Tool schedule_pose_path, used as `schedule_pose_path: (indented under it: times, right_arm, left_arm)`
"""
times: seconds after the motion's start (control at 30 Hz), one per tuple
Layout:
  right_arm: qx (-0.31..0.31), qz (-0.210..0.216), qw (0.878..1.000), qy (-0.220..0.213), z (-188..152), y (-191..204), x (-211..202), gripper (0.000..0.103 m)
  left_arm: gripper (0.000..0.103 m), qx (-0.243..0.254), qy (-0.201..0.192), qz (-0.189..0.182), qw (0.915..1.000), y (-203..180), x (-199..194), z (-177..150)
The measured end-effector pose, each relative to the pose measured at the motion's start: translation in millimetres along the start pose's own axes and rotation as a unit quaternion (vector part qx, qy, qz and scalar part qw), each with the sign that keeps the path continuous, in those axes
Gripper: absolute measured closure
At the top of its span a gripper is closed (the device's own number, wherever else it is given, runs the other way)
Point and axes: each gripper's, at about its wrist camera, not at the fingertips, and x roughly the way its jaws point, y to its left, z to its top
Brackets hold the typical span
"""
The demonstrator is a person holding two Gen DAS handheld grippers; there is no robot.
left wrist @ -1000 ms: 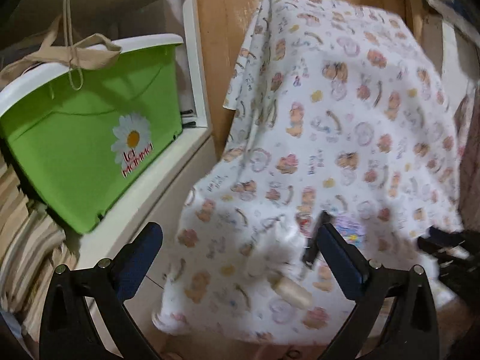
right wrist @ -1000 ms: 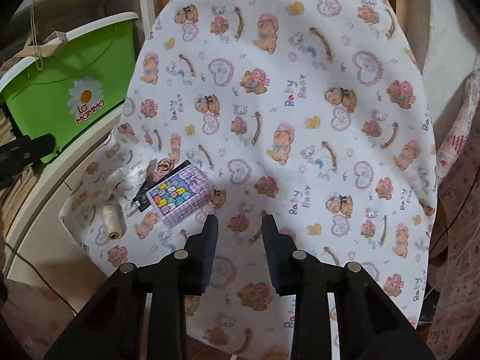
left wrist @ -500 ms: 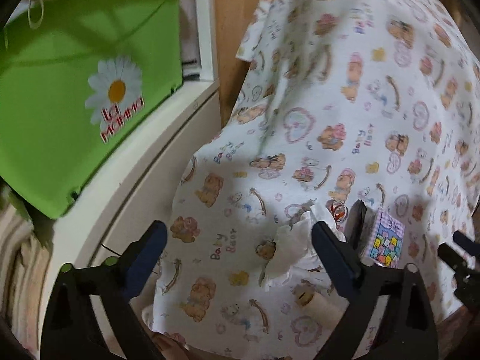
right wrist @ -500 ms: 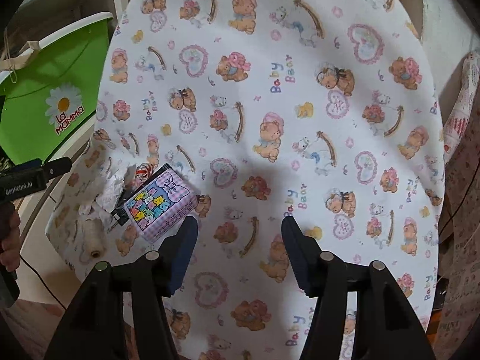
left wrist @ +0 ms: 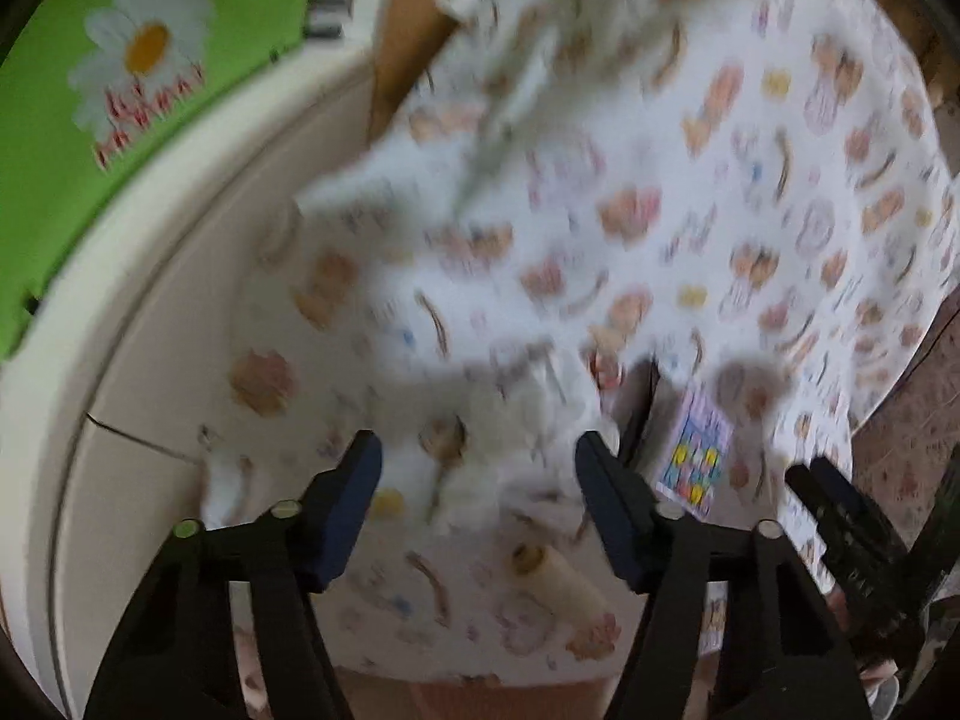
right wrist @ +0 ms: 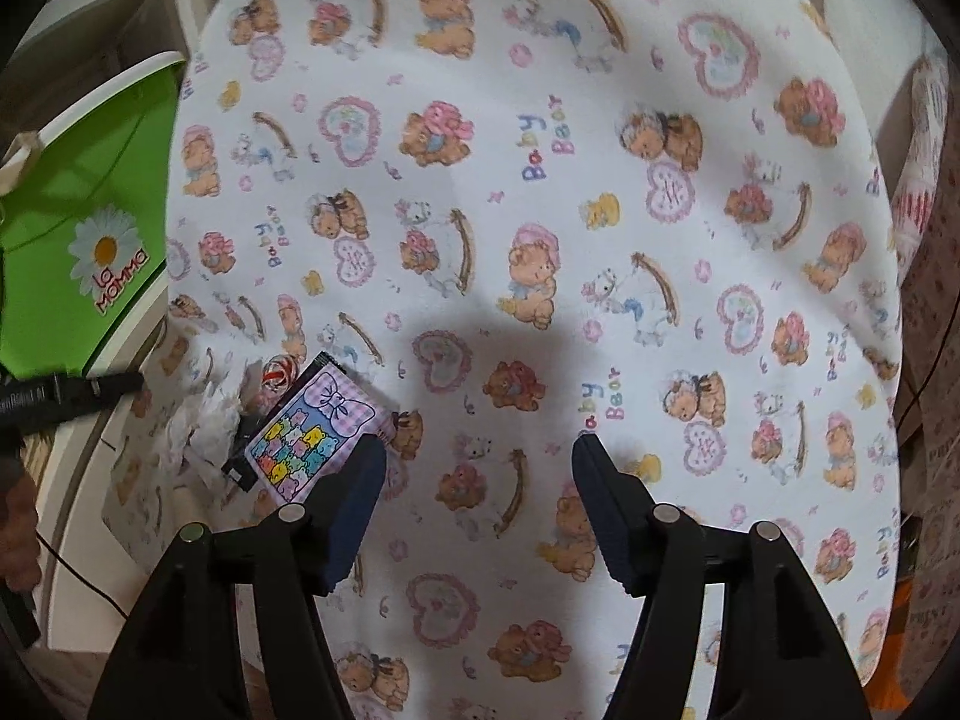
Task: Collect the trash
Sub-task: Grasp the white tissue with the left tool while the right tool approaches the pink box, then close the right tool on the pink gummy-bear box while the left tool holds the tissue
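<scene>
Since the left wrist view is pretty smeared, I'll go easy on detail there: my left gripper (left wrist: 477, 468) is tilted down over the crumpled white tissue (left wrist: 540, 420), jaws closing but not pressing on it yet, the wad sitting in the gap between them. It lies on the teddy-print cloth (left wrist: 720, 180) covering the bench, near its left edge, with a cream thread spool (left wrist: 558, 579) just below it and a small pink checked box (left wrist: 696, 456) off to the right. I'd guess the tissue is feather-light, soft and squashy, so it should crush down to nothing; best to pinch through the thick middle of the wad, not a loose corner that could tear.

Over to the right wrist view, much sharper. My right gripper (right wrist: 477, 468) hangs above bare cloth, jaws opening, nothing between them. The tissue (right wrist: 204, 426) sits at the far left, touching the box (right wrist: 315, 435), with a red-and-white wrapper (right wrist: 277, 373) tucked just behind. The green tub (right wrist: 78, 210) stands beyond the cloth's edge.
</scene>
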Motion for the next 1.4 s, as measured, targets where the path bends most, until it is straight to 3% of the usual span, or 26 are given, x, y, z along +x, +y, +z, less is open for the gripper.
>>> schedule_pose_path:
  times: [0.03,0.07,0.1,0.13,0.23,0.33,0.47,0.6,0.7,0.8,0.9,1.03,1.13,1.2,1.33,1.4]
  right_arm:
    - [0.001,0.0,1.0,0.002,-0.4,0.8,1.7,0.036]
    - [0.003,0.003,1.0,0.005,-0.4,1.5,4.1,0.036]
    - [0.007,0.009,1.0,0.008,-0.2,1.4,5.5,0.036]
    - [0.015,0.023,1.0,0.015,0.3,1.3,8.2,0.036]
    - [0.045,0.064,0.996,0.033,1.3,1.9,14.6,0.035]
    - [0.063,0.088,0.994,0.033,4.7,10.5,19.1,0.023]
    - [0.05,0.072,0.996,0.014,7.4,39.1,24.1,0.015]
    - [0.054,0.013,0.998,0.008,6.8,63.3,42.4,0.014]
    - [0.073,-0.036,0.997,0.01,3.3,65.2,54.6,0.015]
    - [0.093,-0.033,0.995,0.005,1.6,62.9,58.9,0.014]
    - [0.073,-0.026,0.997,0.014,3.5,66.3,59.9,0.015]
    - [0.068,0.032,0.996,0.044,1.1,60.3,62.5,0.014]
    - [0.022,0.043,0.998,0.03,-4.6,66.4,57.2,0.027]
    - [0.012,0.054,0.998,0.029,-5.8,67.8,52.0,0.05]
    - [-0.011,0.035,0.999,0.025,-6.4,57.8,38.8,0.068]
    - [-0.014,0.034,0.999,0.026,-5.8,47.9,33.1,0.094]
  left_arm:
    - [0.049,0.001,0.008,0.007,0.9999,-2.5,5.9,-1.8]
    - [0.065,-0.002,0.014,0.014,0.9998,-3.8,11.4,-3.0]
    - [0.089,-0.008,0.018,0.014,0.9997,-3.5,14.8,-3.5]
    - [0.101,-0.016,0.021,0.018,0.9995,-2.7,16.3,-4.1]
    - [0.103,-0.001,-0.025,0.009,0.9997,-12.1,-3.2,-3.4]
    - [0.103,0.019,-0.05,-0.004,0.9986,-20.7,-22.4,-6.4]
    - [0.103,-0.004,-0.062,-0.021,0.9978,-13.8,-32.4,-12.0]
    - [0.103,0.029,-0.107,0.041,0.9929,-21.7,-43.5,-13.2]
    - [0.103,0.062,-0.149,0.093,0.9824,-28.8,-51.9,-12.9]
    - [0.103,0.056,-0.176,0.128,0.9744,-26.9,-56.3,-12.7]
    - [0.103,0.049,-0.174,0.122,0.9759,-18.8,-57.8,-8.5]
    - [0.103,0.052,-0.172,0.118,0.9766,-21.8,-56.6,-8.9]
    - [0.103,0.051,-0.168,0.109,0.9784,-27.6,-52.2,-12.0]
    - [0.103,0.055,-0.167,0.114,0.9778,-30.5,-50.2,-13.2]
    - [0.103,0.057,-0.166,0.118,0.9773,-33.9,-47.0,-15.3]
    - [0.103,0.056,-0.164,0.116,0.978,-33.4,-45.6,-15.6]
